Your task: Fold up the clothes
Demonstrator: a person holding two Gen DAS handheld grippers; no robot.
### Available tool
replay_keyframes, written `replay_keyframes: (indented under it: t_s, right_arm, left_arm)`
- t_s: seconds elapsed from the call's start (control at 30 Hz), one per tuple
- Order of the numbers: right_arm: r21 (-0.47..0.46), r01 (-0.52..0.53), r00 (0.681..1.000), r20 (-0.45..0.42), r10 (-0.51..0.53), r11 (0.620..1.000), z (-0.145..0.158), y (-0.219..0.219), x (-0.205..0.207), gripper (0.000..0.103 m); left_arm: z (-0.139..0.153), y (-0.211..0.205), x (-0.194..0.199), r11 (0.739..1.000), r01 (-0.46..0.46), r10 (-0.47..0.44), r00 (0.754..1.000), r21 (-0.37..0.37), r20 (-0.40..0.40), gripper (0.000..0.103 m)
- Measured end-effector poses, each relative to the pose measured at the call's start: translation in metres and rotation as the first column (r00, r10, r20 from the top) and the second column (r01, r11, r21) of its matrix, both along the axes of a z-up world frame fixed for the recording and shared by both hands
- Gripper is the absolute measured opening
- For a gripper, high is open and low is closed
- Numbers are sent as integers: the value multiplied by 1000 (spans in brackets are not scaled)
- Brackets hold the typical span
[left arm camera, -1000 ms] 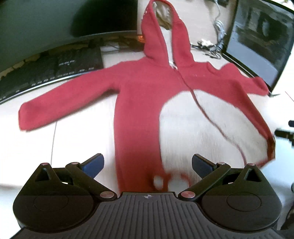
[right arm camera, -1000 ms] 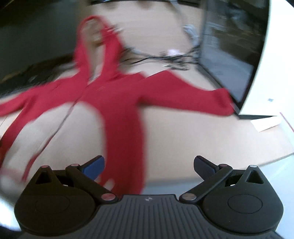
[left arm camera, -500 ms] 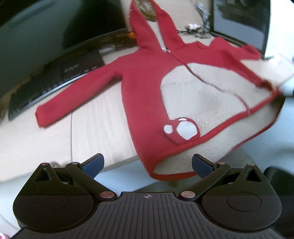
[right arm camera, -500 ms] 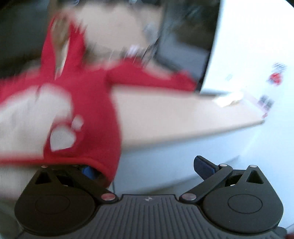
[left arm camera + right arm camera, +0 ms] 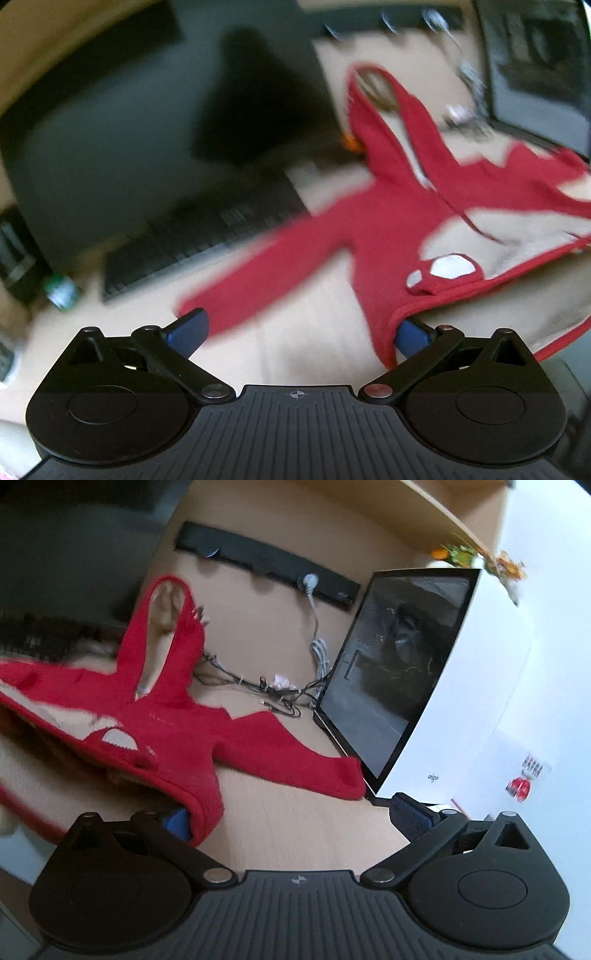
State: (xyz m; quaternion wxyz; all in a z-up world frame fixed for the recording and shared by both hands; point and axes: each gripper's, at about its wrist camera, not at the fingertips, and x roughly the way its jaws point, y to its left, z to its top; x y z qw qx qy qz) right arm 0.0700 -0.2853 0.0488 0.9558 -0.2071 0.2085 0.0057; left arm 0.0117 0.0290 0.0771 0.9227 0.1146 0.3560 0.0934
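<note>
A red hooded child's onesie (image 5: 391, 221) with a cream fleece belly lies spread on a light wooden desk (image 5: 306, 332), hood toward the back. It also shows in the right wrist view (image 5: 177, 731). My left gripper (image 5: 299, 332) is open, low over the desk between the left sleeve end and the garment's bottom left corner. Its right pad (image 5: 410, 336) sits against the red hem. My right gripper (image 5: 291, 818) is open. Its left pad (image 5: 177, 821) is partly hidden behind the garment's bottom right corner. The right sleeve (image 5: 303, 760) stretches toward a computer case.
A black keyboard (image 5: 207, 232) and a large dark monitor (image 5: 129, 147) stand at the back left. A white computer case with a glass side (image 5: 406, 672) stands on the right, with cables (image 5: 280, 690) and a black power strip (image 5: 266, 565) behind the garment.
Both grippers have dropped lower and come in toward the garment's bottom corners. The left view has swung left, the right view right. The hem edge now overlaps one pad of each gripper.
</note>
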Motion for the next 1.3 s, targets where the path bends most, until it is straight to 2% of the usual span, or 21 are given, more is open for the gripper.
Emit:
replay_keyframes:
  t_s: [0.07,0.13,0.17,0.2,0.3,0.4,0.5,0.57,0.67,0.83,0.93,1.0,1.07,1.3]
  right_arm:
    - [-23,12,990,-138,-15,1000,-14,-1,16,103]
    - [24,7,951,-310,1,1000,-27,-7,25,103]
    - [57,5,922,-387,17,998,-32,-11,29,103]
    - [131,-1,899,-433,58,991,-29,-18,29,103]
    - [381,-5,888,-424,179,924,0,-42,28,103]
    - [554,12,915,-342,215,832,33,-58,43,103]
    - [650,-4,915,-304,264,760,48,-55,70,103]
    - [665,-22,908,-299,293,747,48,-37,92,103]
    - [667,-35,879,-334,340,744,22,-4,115,103]
    - [609,10,812,-467,349,793,-24,34,143,103]
    - [589,-6,814,-467,347,808,-32,40,140,103]
    - [576,-17,813,-468,347,818,-34,41,137,103]
    - [559,-21,809,-478,342,829,-34,43,138,103]
    - [473,-39,805,-507,309,880,-35,60,139,103]
  left_arm:
    - [-21,-6,-4,1000,30,-30,996,8,-78,103]
    - [-39,-12,-10,998,64,-60,988,19,-145,103]
    - [-35,-9,-9,997,77,-79,987,-22,-141,103]
    - [-31,-7,-9,994,90,-98,986,-64,-136,103]
    - [-19,-1,-8,974,130,-153,981,-187,-116,103]
    - [0,2,12,938,151,-178,982,-312,-61,103]
    - [8,-5,49,904,130,-155,988,-406,-28,103]
    - [3,-17,80,886,105,-131,991,-451,-26,103]
    - [-18,-31,114,891,48,-94,992,-451,-81,103]
    - [-54,-43,137,925,-26,-53,979,-379,-196,103]
    - [-71,-42,136,919,-56,-51,965,-391,-258,103]
    - [-75,-46,133,935,-33,-58,968,-353,-244,103]
    - [-76,-48,132,939,-37,-50,969,-341,-242,103]
    - [-75,-48,136,937,-63,-26,968,-345,-248,103]
